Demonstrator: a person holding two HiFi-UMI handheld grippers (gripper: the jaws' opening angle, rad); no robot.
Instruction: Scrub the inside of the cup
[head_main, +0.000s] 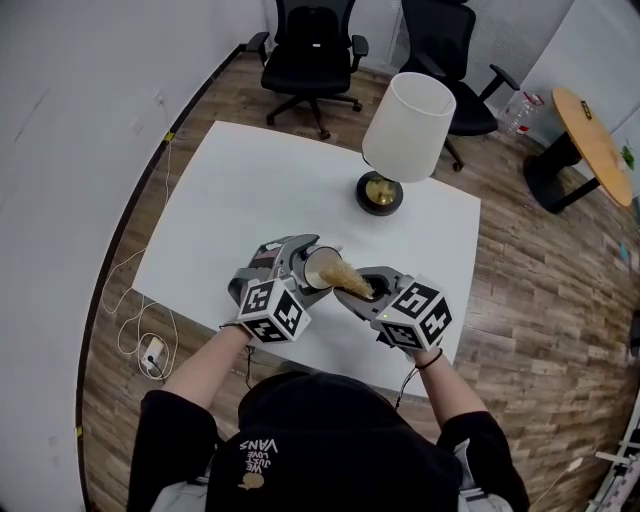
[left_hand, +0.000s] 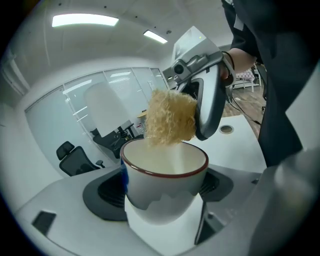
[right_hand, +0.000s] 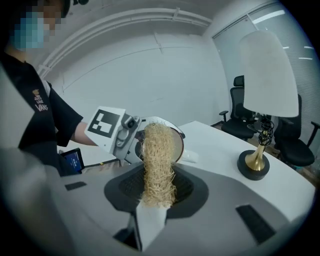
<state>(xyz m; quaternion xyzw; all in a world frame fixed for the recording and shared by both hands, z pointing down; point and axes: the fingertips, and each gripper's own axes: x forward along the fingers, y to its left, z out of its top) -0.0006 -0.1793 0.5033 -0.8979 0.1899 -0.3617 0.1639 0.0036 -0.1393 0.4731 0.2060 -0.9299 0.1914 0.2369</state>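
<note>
While the cup (head_main: 318, 266) hangs above, a lamp (head_main: 407, 125) tops the white table (head_main: 250, 200).

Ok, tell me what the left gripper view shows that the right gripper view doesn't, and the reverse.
Left only: the cup's patterned outer wall, clamped between the left jaws, and the ceiling lights. Right only: the lamp, and the scrubber's lower end pinched between the right jaws. Both: the cup, the scrubber at its mouth, the white table and the chairs.
</note>
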